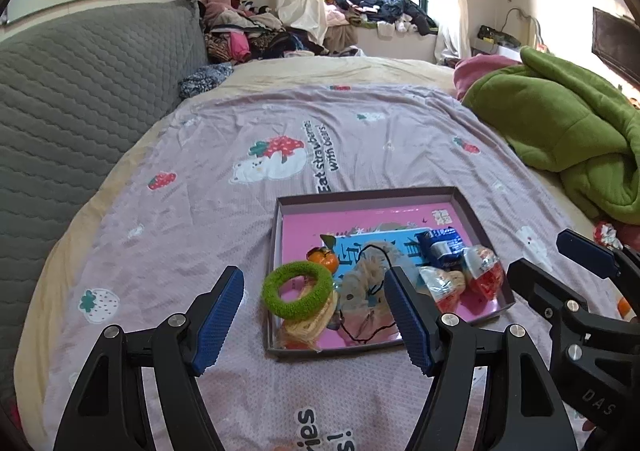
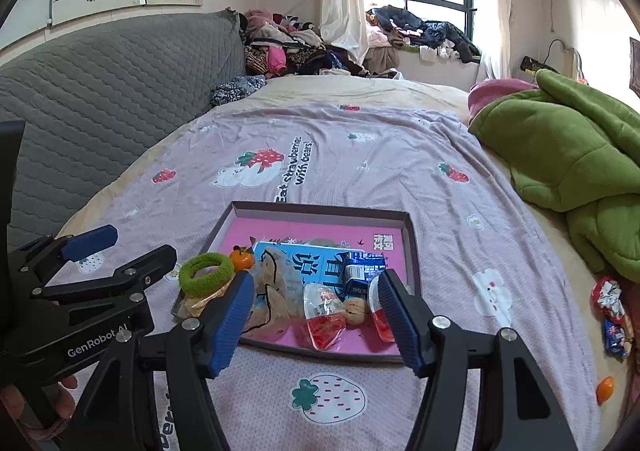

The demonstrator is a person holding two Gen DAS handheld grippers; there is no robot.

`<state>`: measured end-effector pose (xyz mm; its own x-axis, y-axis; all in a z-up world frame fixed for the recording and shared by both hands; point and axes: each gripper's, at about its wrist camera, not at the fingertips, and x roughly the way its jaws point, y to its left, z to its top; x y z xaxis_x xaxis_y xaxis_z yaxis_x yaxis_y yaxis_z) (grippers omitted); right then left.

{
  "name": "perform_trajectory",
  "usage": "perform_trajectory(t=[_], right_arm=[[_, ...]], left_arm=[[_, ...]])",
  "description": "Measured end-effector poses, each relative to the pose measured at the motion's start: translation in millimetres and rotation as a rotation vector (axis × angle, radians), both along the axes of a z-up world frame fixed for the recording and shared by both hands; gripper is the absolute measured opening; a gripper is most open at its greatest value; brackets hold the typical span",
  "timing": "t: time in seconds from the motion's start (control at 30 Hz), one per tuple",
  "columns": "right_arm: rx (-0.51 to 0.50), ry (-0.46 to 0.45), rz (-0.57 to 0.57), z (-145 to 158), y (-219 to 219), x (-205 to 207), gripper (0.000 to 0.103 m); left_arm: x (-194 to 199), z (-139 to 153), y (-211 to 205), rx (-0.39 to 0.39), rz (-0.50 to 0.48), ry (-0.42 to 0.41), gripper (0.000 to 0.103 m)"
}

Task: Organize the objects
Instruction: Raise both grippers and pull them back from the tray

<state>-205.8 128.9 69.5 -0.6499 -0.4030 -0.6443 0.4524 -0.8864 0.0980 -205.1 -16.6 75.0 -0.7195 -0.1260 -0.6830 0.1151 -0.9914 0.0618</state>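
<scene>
Two handheld grippers hang side by side above a shallow dark-walled cardboard tray with a pink printed floor (image 2: 414,251), and both are released: the left gripper (image 1: 316,311) shows its blue ribbed pads wide apart with nothing between them, and the right gripper (image 2: 316,315) likewise stands spread and empty. I judge that they are clear of the tray because the things gathered so far already lie inside it.

Along the tray's near-left side a fuzzy green fabric ring (image 2: 206,275) leans over the wall on a crinkled clear snack packet (image 1: 308,327), with a small orange persimmon-shaped toy (image 2: 242,257) just beside it. Toward the middle lies a beige fluffy pouch with a thin black cord (image 1: 362,291). Nearer the right wall sit a blue foil sachet (image 2: 362,271), a brown walnut (image 2: 356,311) and two clear packets with red contents (image 2: 322,317), packed close together, probably so that everything fits one container.

Off to the right on the lilac strawberry-print bedsheet (image 2: 360,179), well apart from the tray, a red and blue wrapped sweets bundle (image 2: 612,311) and a small orange fruit (image 2: 605,387) lie loose; these look like the remaining work. A crumpled green fleece blanket (image 2: 580,155) lies near them and could crowd a reach from that side. A grey quilted headboard (image 1: 80,99) borders the bed on the left.
</scene>
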Motion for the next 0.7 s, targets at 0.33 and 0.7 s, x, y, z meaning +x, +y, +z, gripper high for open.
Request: perform_trajectory(t=[0.33, 0.7], right_arm=[[-0.034, 0.045, -0.007, 25, 14, 21, 0.070], [-0.042, 0.091, -0.005, 44, 29, 52, 0.070]], left_arm=[[27, 30, 7, -0.021, 0.013, 0.045, 0.074], [59, 46, 15, -0.017, 0.011, 0.073, 0.074]])
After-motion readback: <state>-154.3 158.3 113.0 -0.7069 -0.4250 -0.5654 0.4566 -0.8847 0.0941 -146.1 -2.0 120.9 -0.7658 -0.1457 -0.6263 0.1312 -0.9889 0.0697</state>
